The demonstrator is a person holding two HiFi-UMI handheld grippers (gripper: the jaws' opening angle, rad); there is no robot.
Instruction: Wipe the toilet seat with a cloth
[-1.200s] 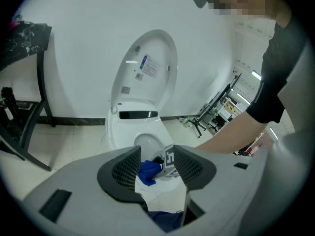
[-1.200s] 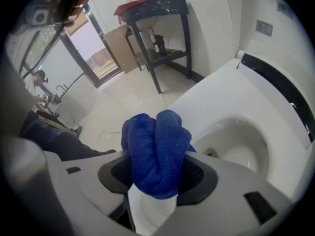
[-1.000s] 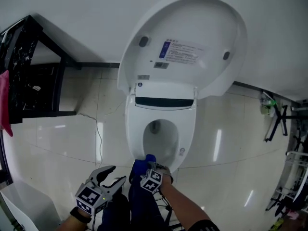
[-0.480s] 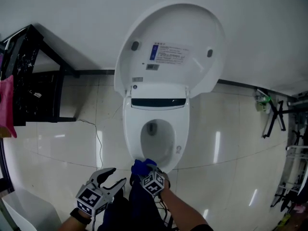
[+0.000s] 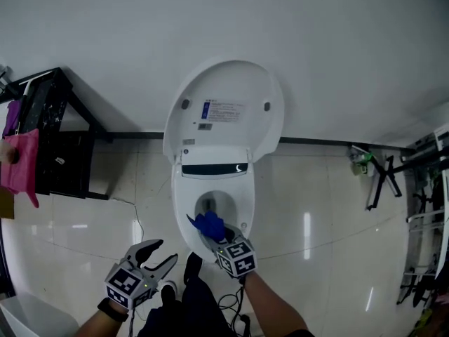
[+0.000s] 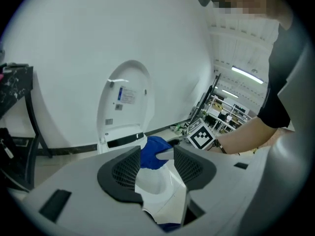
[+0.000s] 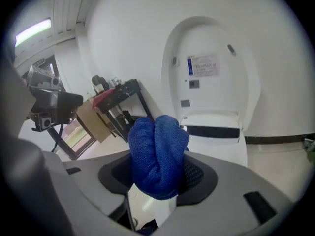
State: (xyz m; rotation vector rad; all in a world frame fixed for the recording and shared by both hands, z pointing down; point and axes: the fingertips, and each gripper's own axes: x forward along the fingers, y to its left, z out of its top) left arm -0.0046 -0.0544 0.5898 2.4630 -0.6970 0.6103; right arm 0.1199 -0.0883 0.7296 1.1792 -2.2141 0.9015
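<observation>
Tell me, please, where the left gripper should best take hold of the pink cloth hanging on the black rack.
Grip the lower hanging corner of the pink cloth, which tapers down free of the black rack. Bring the open left gripper in from the floor side, one jaw on each face of the thin sheet; its top seems draped on the frame.

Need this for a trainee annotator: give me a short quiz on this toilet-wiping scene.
1. Fill in: on the left gripper, the jaws stand ____, with nothing held between them.
2. What clamps the blue cloth? A) left gripper B) right gripper C) neither
3. True or false: the toilet lid is raised.
Key: 1 apart; 2 B; 3 true.
</observation>
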